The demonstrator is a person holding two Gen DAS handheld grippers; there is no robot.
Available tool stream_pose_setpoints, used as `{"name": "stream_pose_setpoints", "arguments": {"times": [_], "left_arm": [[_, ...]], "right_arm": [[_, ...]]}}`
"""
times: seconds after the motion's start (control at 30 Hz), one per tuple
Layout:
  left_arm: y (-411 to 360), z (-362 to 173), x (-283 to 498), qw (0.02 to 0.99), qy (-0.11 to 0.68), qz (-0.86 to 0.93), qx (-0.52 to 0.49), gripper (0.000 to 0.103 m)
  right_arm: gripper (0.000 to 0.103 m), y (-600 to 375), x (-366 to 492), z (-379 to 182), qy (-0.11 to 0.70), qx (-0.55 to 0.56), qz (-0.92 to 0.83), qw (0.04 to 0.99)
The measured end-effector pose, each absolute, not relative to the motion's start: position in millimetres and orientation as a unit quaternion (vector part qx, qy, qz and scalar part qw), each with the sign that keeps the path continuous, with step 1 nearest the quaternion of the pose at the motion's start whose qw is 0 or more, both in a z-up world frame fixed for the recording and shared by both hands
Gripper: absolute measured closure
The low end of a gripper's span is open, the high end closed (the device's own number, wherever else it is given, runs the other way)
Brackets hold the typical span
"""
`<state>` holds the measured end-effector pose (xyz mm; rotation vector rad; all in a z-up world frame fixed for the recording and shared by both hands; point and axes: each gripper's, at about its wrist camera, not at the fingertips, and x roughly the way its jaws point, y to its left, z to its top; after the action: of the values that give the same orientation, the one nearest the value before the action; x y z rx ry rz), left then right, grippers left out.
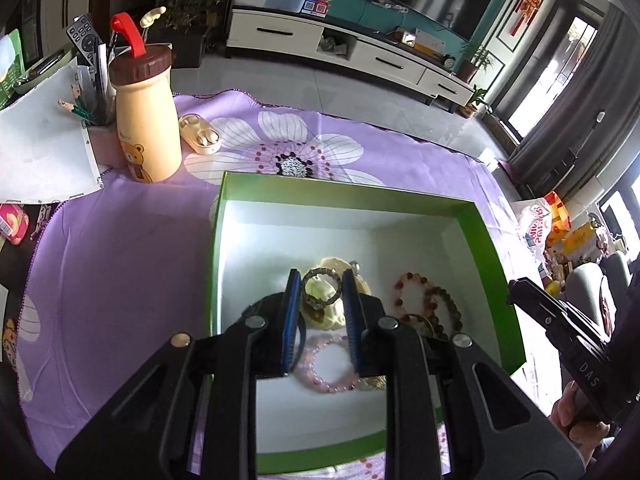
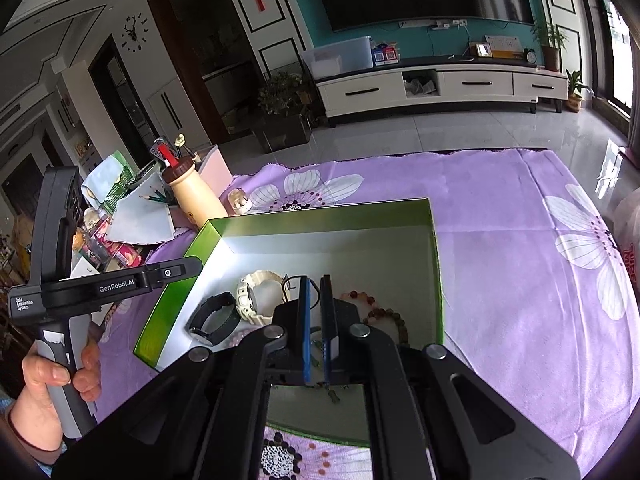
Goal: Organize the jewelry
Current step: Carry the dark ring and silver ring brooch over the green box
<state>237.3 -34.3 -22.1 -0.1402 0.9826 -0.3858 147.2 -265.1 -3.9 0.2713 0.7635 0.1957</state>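
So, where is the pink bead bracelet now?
In the left wrist view, the pink bead bracelet lies in the green box, near its front wall, below the cream watch and left of the reddish bead bracelets.

On the surface [image 1: 120, 240] before you sits an open box [image 1: 340, 194]. In it, the watches [image 2: 256, 296] lie to the left and the bead bracelets [image 1: 428, 304] to the right, near the box's right wall. Your left hand-held gripper [image 1: 320, 280] hangs over the box's middle, a ring-shaped piece [image 1: 320, 288] between its fingers. At the far left, beyond the box, a bottle [image 1: 146, 120] stands on the surface, with a small case [image 1: 200, 134] just to its right.
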Motion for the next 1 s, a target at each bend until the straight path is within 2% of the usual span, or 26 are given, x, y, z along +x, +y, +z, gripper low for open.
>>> {"name": "stream_pose_setpoints", "arguments": {"times": [1.0], "left_arm": [[-55, -58, 266, 0.849, 0.505, -0.156, -0.01, 0.082]], "right_arm": [[0.099, -261, 196, -44, 0.438, 0.142, 0.084, 0.884]]}}
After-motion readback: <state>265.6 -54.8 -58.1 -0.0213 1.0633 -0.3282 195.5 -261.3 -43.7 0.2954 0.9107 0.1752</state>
